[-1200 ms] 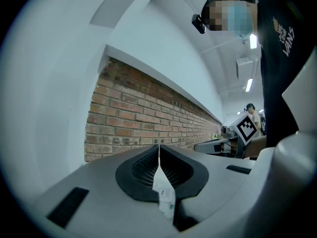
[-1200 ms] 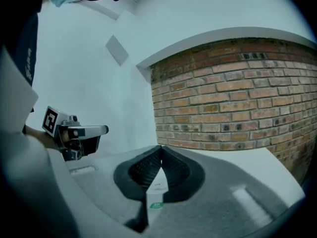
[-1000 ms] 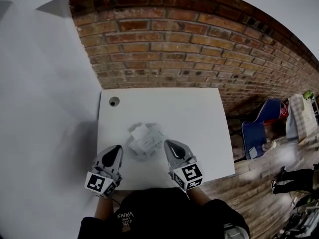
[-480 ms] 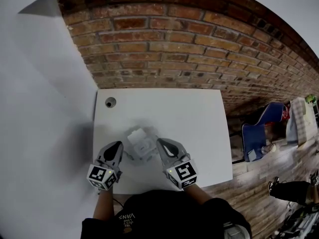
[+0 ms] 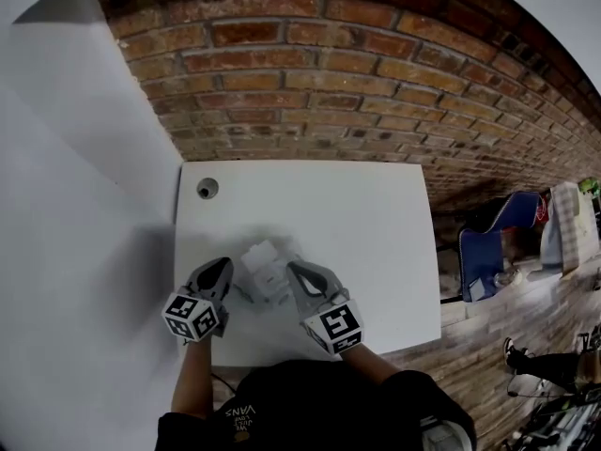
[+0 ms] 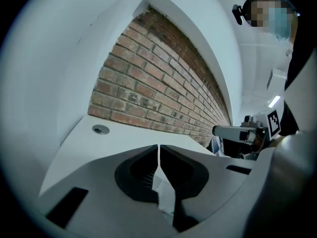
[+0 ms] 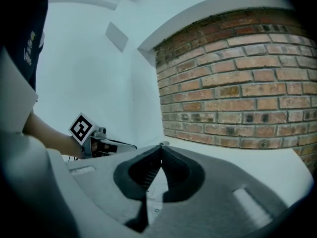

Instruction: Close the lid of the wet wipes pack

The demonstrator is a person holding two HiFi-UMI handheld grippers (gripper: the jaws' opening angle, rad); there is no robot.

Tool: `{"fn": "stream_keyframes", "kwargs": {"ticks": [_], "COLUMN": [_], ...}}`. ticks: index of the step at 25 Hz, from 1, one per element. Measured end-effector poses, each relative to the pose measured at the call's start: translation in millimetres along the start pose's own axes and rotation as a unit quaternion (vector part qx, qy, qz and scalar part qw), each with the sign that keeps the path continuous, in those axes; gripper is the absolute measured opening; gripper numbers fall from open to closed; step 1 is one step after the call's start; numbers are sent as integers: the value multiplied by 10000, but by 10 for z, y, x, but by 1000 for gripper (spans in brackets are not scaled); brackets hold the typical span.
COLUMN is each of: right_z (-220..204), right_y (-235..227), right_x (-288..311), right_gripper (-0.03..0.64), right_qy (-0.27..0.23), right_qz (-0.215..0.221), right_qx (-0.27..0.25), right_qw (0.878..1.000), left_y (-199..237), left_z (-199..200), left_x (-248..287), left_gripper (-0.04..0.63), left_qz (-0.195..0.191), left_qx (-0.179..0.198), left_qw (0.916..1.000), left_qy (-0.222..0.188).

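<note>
White worktop [image 5: 376, 224] set against a brick wall [image 5: 310, 83], plain pale wall on the left. Round cable hole [image 5: 208, 188] in the far left corner of the worktop. Left gripper [image 5: 223, 265] sits near the near edge, left of centre, marker cube toward the person and tips pointing away and slightly right. In the left gripper view its jaws are closed, only a thin slit between the tips, nothing pinched; a bit of white shows past them lower down, probably the pack. Wet wipes pack [image 5: 268, 272] lies on the worktop between the two grippers, near the near edge, white on white so its edges are hard to read. A pale flap at its far left end looks raised, likely the lid [image 5: 260, 252], can't confirm. Left gripper tips are just beside the pack's left side; contact unclear. Right gripper [image 5: 292, 268] comes in from the near right, tips at the pack's right edge, touching or just above it, can't tell which. In the right gripper view its jaws are closed tip to tip, holding nothing, with flat white pack surface visible through the gap below them. Blue chair [image 5: 498, 242] on the wood floor [image 5: 488, 346] far right, well apart from the worktop.
</note>
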State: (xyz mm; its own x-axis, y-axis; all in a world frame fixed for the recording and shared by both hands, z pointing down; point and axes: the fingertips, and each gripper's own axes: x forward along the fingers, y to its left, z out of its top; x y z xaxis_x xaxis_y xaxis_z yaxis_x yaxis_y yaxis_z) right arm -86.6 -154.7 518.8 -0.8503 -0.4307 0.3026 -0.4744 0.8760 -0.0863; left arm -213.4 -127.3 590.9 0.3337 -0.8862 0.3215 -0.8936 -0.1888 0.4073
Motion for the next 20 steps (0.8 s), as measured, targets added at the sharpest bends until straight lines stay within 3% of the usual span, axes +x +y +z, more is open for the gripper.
{"fn": "stream_keyframes", "kwargs": {"ticks": [13,20], "right_z": [-418,-658], "right_y": [36,47], "right_x": [229,287], "right_gripper": [-3,-3], "right_qy": [505,810], "right_qz": [269,360], "right_qx": [39,64], "right_qw": [9984,9960], "left_y": [133,133], "left_z": [-383,-482], "left_x": [276,365], "left_gripper": [17,109], "left_qz": [-312,-513], "left_qx": [-798,-964], "left_qw": [9927,9869], "left_qy": [845,1190]}}
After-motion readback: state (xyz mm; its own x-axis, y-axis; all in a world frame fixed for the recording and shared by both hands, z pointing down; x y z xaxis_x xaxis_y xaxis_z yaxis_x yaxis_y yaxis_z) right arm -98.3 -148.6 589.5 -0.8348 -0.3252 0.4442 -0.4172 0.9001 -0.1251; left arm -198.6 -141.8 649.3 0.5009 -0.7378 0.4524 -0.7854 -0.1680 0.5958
